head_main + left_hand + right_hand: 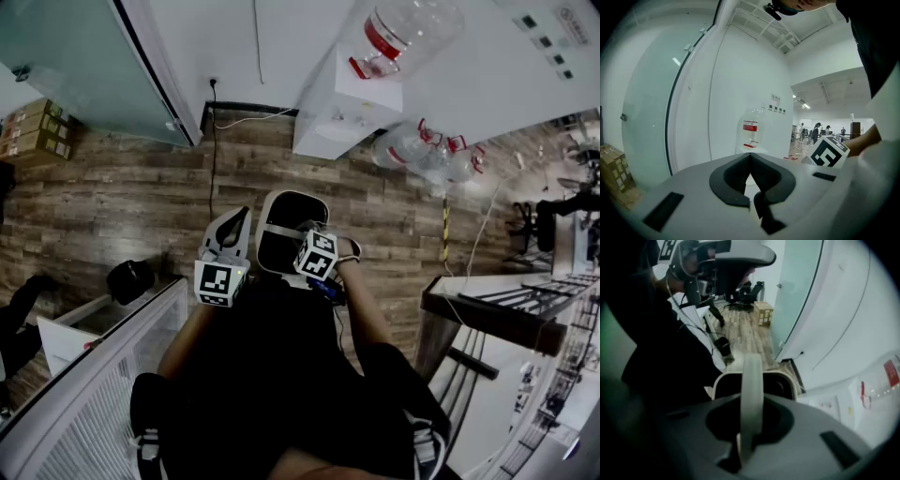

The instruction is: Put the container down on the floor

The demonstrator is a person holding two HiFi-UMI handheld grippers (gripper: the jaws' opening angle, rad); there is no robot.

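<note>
A dark container [284, 246] with a pale rim and a pale strap handle [287, 231] hangs over the wooden floor in front of the person. My right gripper [306, 246] is shut on that handle. In the right gripper view the handle [752, 390] runs upright between the jaws, with the container's rim [729, 378] beyond it. My left gripper [238, 221] is just left of the container, apart from it, and shut on nothing. In the left gripper view its jaws [750, 156] meet with nothing between them, and the right gripper's marker cube [829, 153] shows at the right.
A white water dispenser [343, 101] stands against the wall ahead, with spare water bottles [427, 150] beside it. Cardboard boxes [34, 131] sit at the far left by a glass door [75, 66]. A white cabinet [89, 384] is at lower left, a dark railing [497, 317] at right.
</note>
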